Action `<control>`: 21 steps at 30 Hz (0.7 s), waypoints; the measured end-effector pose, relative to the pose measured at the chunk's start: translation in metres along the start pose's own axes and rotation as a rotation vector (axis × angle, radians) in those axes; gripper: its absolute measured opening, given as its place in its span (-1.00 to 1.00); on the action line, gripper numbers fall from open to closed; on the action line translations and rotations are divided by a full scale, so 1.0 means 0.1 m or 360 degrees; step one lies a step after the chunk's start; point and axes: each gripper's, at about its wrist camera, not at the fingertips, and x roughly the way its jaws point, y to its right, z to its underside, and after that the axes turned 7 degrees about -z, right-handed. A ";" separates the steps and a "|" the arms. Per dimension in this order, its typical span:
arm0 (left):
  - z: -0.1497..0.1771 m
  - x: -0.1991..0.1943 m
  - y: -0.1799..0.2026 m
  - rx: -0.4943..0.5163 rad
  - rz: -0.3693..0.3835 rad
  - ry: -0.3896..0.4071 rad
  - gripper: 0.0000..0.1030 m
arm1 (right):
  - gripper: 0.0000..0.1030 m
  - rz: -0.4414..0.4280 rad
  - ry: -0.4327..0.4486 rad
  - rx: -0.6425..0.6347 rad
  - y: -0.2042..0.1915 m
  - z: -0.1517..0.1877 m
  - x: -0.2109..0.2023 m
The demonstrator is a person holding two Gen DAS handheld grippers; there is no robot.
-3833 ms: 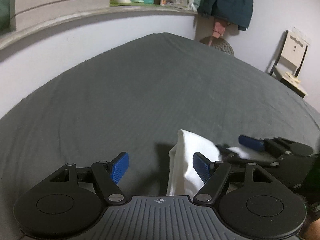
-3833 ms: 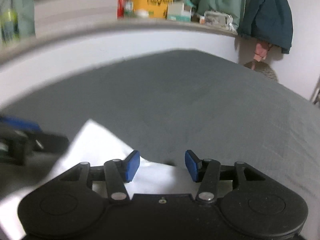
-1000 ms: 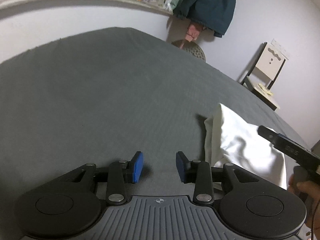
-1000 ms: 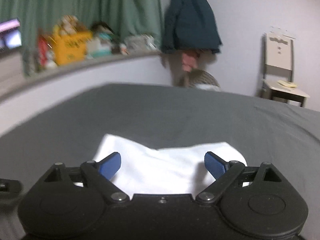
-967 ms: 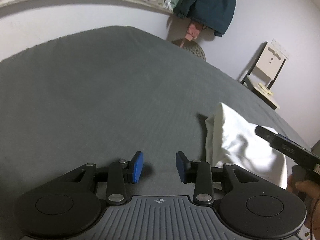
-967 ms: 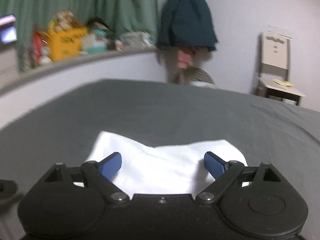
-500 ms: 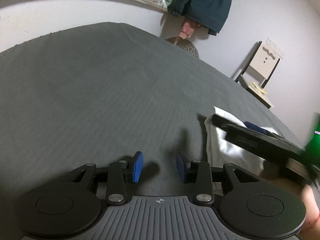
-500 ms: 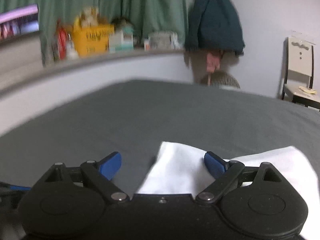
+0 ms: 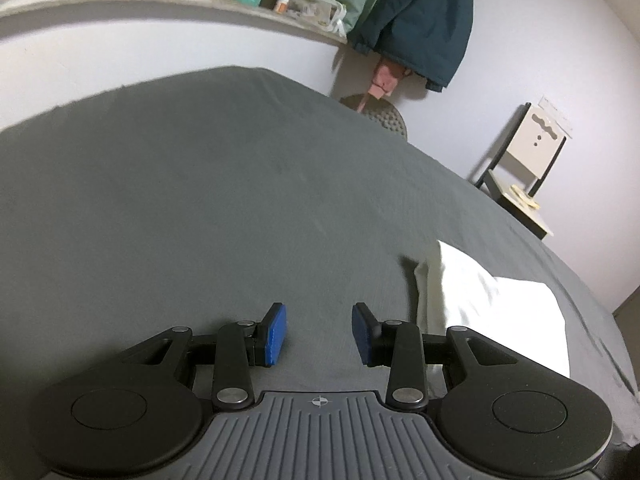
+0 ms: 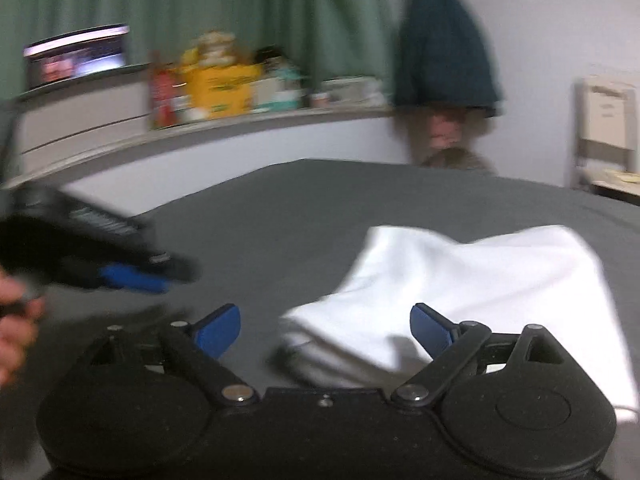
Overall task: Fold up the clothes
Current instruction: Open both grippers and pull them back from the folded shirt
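On the bed: grey sheet point(image 9: 208, 216) spread flat, white garment point(image 10: 472, 280) lying on it in a loose folded bundle, near edge bunched and layered.
Garment location: just right of the left gripper point(image 9: 318, 334) in the left wrist view; under and ahead of the right gripper point(image 10: 325, 328) in the right wrist view. Neither tool touches it.
Left fingers: partly open, narrow gap, nothing between them, only bare sheet.
Right fingers: spread wide, empty; garment's bunched edge sits below the gap, not pinched.
Other tool: left gripper and the person's hand point(image 10: 16, 320) show blurred at the left of the right wrist view.
Stage (judgement): fold looks mostly done, likely tidying or a last fold.
Risk 1: grabbing the bunched edge could catch only the top layer, so the fold peels open.
Risk 2: low pads could pinch the sheet with the cloth and drag it.
Risk 3: one-sided pull skews the bundle.
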 end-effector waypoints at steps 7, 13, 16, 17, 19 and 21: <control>-0.02 -0.03 -0.04 -0.0011 0.0006 0.0020 -0.29 | 0.87 -0.0047 -0.0146 -0.0162 -0.41 0.05 0.11; 0.03 -0.09 -0.02 0.0030 0.0068 0.0033 -0.29 | 1.00 0.0107 0.0023 -0.0091 -0.37 0.08 -0.47; 0.14 -0.09 0.19 0.0207 0.0158 0.0016 -0.29 | 1.00 0.0371 0.0056 0.0084 -0.06 0.13 -0.62; 0.19 -0.10 0.29 0.0283 0.0175 0.0017 -0.29 | 1.00 0.0431 -0.0003 0.0142 0.06 0.14 -0.57; 0.31 -0.11 0.49 0.0459 0.0204 0.0022 -0.29 | 1.00 0.0540 -0.0113 0.0249 0.29 0.17 -0.50; 0.46 -0.13 0.69 0.0687 0.0245 0.0057 -0.29 | 1.00 0.0567 -0.0144 0.0264 0.38 0.27 -0.57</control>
